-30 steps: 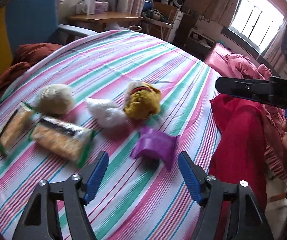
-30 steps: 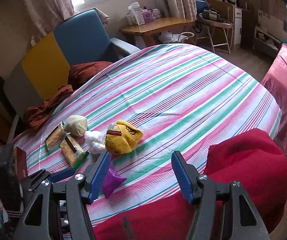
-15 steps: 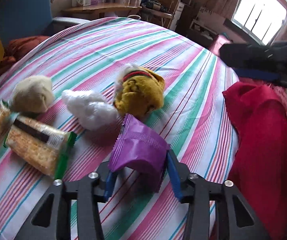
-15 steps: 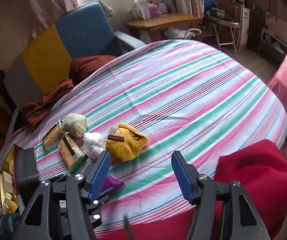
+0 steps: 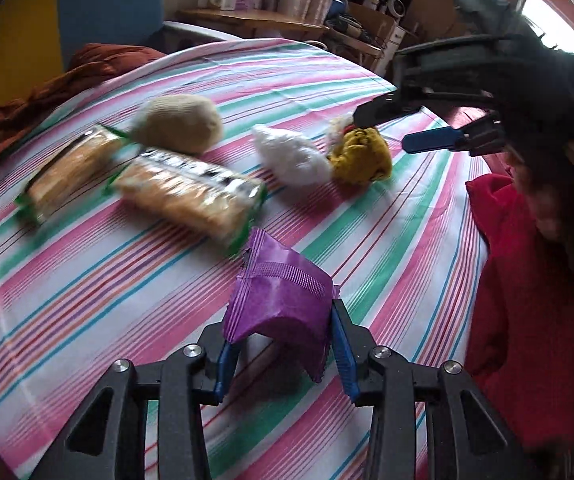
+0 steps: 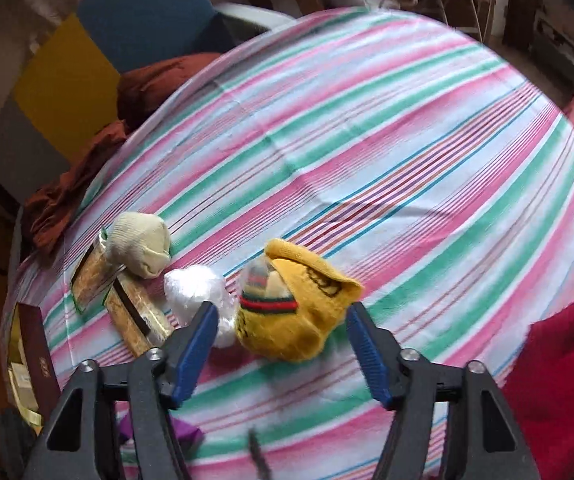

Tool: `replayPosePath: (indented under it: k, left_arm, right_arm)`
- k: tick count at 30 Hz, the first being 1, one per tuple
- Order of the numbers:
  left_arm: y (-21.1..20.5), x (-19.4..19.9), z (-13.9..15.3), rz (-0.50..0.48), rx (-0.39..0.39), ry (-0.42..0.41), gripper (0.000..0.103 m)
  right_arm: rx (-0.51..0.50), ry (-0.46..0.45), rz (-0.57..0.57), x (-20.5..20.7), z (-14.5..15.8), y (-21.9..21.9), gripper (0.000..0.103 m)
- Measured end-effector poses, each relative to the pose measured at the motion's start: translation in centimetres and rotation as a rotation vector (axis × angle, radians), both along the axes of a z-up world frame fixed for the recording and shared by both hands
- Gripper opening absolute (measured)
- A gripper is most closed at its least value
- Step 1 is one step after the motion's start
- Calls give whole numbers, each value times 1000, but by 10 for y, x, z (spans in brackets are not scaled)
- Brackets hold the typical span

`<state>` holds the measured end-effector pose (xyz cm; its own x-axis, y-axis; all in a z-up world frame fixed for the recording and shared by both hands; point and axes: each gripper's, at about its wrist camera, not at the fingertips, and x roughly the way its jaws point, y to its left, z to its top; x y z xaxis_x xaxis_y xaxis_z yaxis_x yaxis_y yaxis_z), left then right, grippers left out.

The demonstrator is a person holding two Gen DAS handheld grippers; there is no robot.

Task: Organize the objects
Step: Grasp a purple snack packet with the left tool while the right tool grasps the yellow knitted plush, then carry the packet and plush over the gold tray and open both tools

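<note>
The purple packet (image 5: 283, 300) sits clamped between the blue pads of the left claw (image 5: 283, 350), bowed into an arch by the squeeze, its crimped top edge tilted up over the striped cloth of the surface (image 5: 87, 288); in the right wrist view only a purple corner (image 6: 185, 434) shows at the bottom, behind the claw's frame. The right claw (image 6: 283, 346) hangs over the yellow sock bundle (image 6: 299, 312), its jaws opening, one blue pad on each side of the bundle and neither pressing on it. From the left wrist view the same claw (image 5: 407, 128) reaches in from the right above the yellow bundle (image 5: 361, 156). Just beside the yellow bundle, touching it, lies a white crumpled bundle (image 6: 199, 292), and past that a beige rolled sock (image 6: 141, 246) rests against two clear snack packs with green edges (image 5: 189, 192) (image 5: 67, 170), which lie side by side. A red cloth (image 5: 527, 300) is heaped at the right edge of the surface, a rust-coloured cloth (image 6: 71, 188) at the far left edge, and a blue armchair (image 6: 147, 12) stands behind.
</note>
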<state>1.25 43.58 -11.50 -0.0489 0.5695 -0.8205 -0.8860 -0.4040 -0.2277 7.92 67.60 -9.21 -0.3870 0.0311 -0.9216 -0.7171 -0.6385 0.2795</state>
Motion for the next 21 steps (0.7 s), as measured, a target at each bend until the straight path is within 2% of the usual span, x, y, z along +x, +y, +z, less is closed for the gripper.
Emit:
replayPosePath:
  k: [3,4,5,6,8,11,15,21]
  left_arm:
    - [-9,1,0,21,6,7,42]
    - [-12,1,0,24,8,10,42]
    - [-14,1,0,26,10,11,42]
    - [-17,1,0,30,11,12,42]
    - [-20,0,1,36,13,9,42]
    - [-29,-1,3,54,22,0,42]
    - [-39,1,10,65,40,16,42]
    - [-66,-2,32,110,78,43,42]
  right_arm:
    - [-84,-53,9,-8,-19,2,72]
    - [-108,-60,5,-8,-24,3,68]
    - [-112,-64,-5,-8,-26,5,56]
    - [-120,-51,-19,-6,-26,7,52]
    - [-129,-12,-34,-2,-24,8,45]
    - [-130,58,-46,3,-17,8,40]
    - [-152,191,-65,11,-10,9,39]
    - [-94,337,-59,24,13,4,39]
